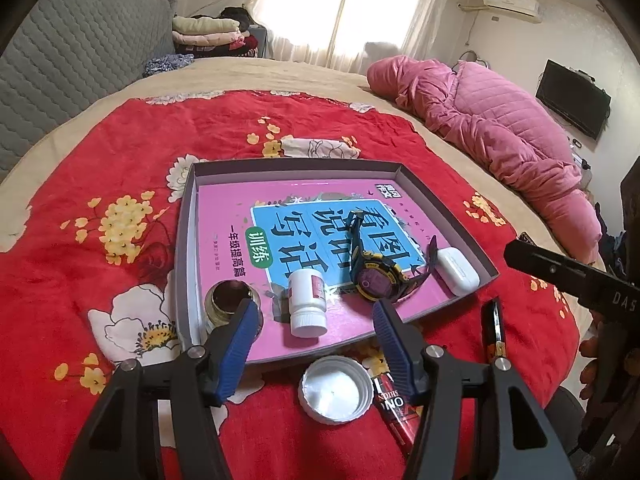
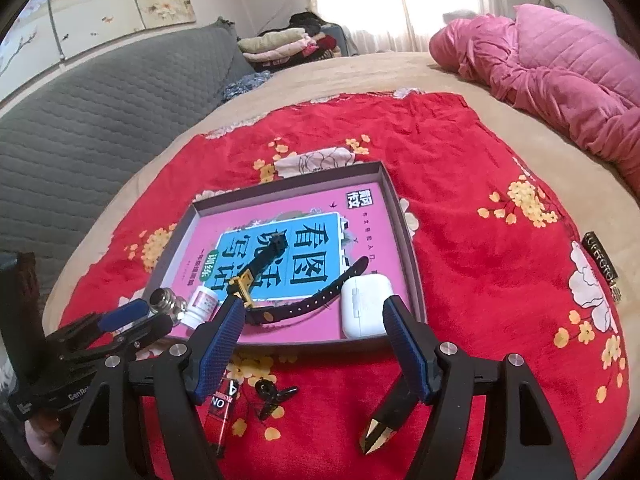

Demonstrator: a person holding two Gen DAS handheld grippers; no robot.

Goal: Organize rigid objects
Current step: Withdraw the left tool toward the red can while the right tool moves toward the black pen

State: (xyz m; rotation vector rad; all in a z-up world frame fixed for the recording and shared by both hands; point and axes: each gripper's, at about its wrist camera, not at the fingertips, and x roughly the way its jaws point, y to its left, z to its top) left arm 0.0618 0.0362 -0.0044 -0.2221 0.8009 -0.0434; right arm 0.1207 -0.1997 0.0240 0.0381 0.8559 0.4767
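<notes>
Left gripper (image 1: 314,322): blue-padded jaws spread wide with nothing between the pads, poised over the near edge of the tray.
Right gripper (image 2: 312,320): blue-padded jaws likewise wide and empty, near the tray's front rim.
Foreground, on the cloth: a round white ribbed plastic lid (image 1: 335,390) lying inside-up; just beside it a red-and-black printed tube (image 1: 394,408); a slim black lighter with a gold end (image 1: 494,330); a small black clip-like piece (image 2: 272,394).
Tray: a shallow grey cardboard box lid (image 1: 188,216) resting on the red floral cloth (image 1: 100,160), its floor covered by a pink-and-blue printed workbook (image 1: 224,216).
Tray contents, near edge: a small round glass jar (image 1: 228,300) at the near left corner; a white plastic pill bottle with a red label (image 1: 306,300) lying on its side; a black-and-yellow digital wristwatch (image 1: 378,276); a white earbud case (image 1: 458,272) at the near right corner.
Background: a tan bedspread (image 1: 280,74), a rumpled pink quilted blanket (image 1: 500,128), folded clothes (image 1: 208,32), a grey quilted headboard (image 1: 72,64).
</notes>
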